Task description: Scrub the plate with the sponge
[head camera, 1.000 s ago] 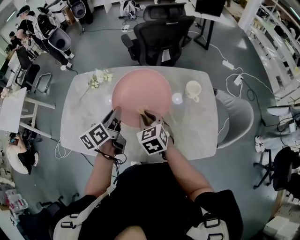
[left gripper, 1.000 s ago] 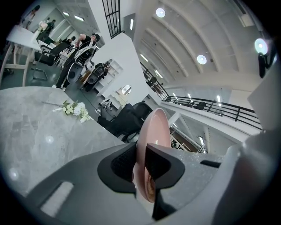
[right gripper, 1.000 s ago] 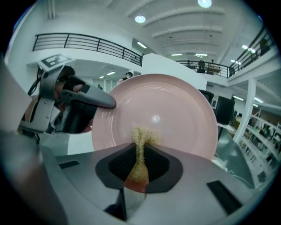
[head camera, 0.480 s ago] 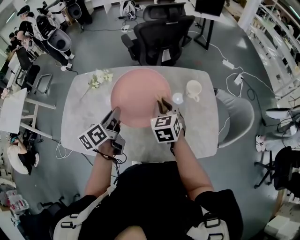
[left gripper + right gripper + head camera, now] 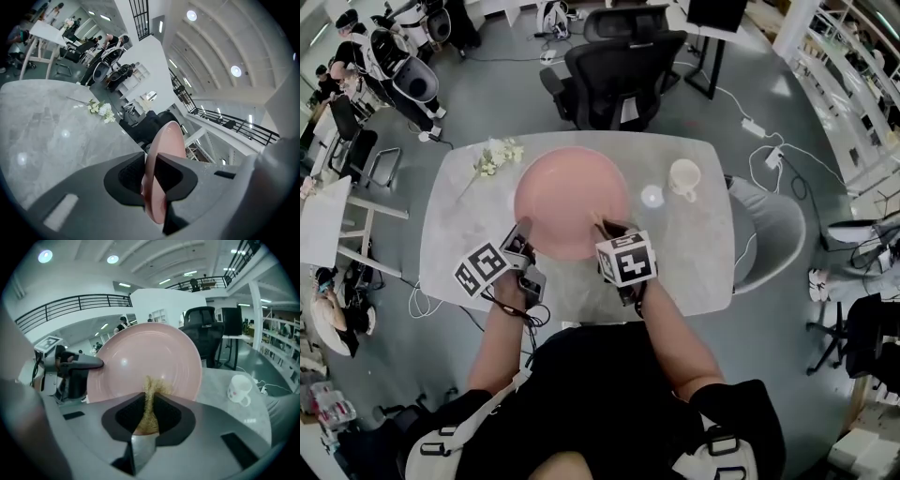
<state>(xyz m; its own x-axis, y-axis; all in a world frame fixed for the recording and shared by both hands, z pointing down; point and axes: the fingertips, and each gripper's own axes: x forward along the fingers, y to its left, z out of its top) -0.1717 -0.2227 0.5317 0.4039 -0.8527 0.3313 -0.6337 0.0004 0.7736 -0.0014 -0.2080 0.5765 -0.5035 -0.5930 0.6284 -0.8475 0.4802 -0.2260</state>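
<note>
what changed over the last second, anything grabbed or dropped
The right gripper, shut on the sponge, swept to the right along the near part of the pink plate, then came back a little to the left. Nothing was taken hold of or let go. The left gripper stays clamped on the plate's near left rim; the mug and the flowers have not moved.

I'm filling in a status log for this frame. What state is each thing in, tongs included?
left tongs: shut on the rim of the plate.
right tongs: shut on the sponge.
plate: held by its rim, with the sponge against its face.
sponge: squeezed thin, tip on the plate.
mug: upright on the table, apart from the plate.
flowers: lying on the table.
</note>
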